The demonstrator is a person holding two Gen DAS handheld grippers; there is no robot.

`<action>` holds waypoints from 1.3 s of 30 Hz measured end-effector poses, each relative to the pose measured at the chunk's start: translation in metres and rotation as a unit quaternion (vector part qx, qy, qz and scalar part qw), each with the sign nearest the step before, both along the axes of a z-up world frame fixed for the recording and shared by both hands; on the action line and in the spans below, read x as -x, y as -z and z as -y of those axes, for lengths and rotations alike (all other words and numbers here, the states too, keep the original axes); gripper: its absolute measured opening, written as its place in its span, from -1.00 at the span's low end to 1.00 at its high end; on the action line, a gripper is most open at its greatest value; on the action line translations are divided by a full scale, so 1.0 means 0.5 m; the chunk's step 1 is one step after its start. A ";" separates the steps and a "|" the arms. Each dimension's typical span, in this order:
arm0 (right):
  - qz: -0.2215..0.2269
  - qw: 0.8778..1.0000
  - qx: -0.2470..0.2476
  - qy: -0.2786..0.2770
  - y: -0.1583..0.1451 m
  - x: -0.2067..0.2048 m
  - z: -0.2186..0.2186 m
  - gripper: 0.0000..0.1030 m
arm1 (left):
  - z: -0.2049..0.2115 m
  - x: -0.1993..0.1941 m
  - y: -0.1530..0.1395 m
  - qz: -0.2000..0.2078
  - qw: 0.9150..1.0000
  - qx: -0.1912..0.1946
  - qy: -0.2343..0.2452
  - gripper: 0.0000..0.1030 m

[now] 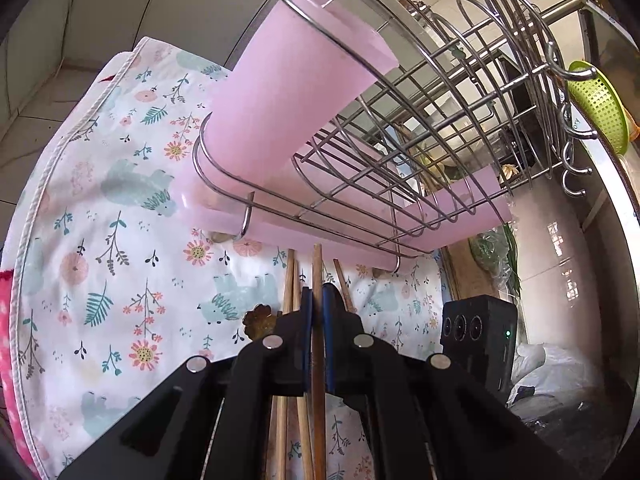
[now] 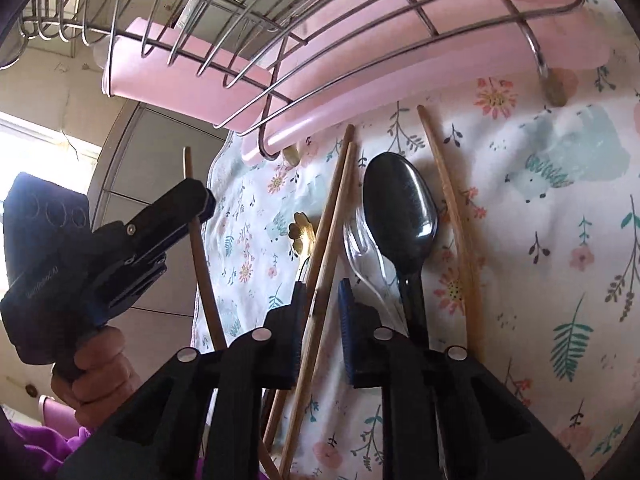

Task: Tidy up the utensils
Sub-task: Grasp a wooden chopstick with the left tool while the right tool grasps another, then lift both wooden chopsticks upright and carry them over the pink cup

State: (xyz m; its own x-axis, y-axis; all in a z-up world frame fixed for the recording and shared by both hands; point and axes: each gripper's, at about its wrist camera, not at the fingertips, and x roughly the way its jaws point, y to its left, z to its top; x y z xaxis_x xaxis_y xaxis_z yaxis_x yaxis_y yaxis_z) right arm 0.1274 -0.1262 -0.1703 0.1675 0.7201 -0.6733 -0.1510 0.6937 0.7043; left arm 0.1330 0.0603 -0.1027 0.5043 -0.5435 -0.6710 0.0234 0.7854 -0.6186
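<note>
Pinching one wooden chopstick (image 1: 318, 320), the left gripper (image 1: 316, 300) hangs near the wire rack (image 1: 400, 152). Right gripper (image 2: 320, 300) is spread around a chopstick pair (image 2: 332, 216) on the floral cloth (image 2: 540, 208), left of a black spoon (image 2: 400, 208).

The left tool (image 1: 316, 300) is seen with its two blue-padded fingers (image 1: 306, 312) drawn close together, nearly parallel, and clamped on a thin stick. In the right wrist view the same tool (image 2: 202, 206) is shown raised and tilted, gripped from below by a bare hand (image 2: 100, 372) whose fingers are curled round the handle. The right tool (image 2: 322, 312) is held with its fingers (image 2: 346, 312) parted, a gap being left between the pads.
</note>
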 end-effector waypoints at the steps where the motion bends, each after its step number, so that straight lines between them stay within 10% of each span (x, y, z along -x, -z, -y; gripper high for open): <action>1: -0.002 1.000 -0.005 0.002 0.002 -0.003 -0.001 -0.77 | 0.002 -0.001 0.003 0.000 1.000 0.000 -0.001 -0.91; 17: 0.111 0.993 0.009 0.027 -0.098 0.079 0.045 -0.85 | -0.032 0.051 -0.066 0.047 0.999 -0.003 -0.022 -0.91; 39: 0.395 0.908 0.034 0.133 -0.439 0.152 0.196 -0.87 | -0.119 0.155 -0.429 0.269 0.956 -0.052 -0.105 -0.91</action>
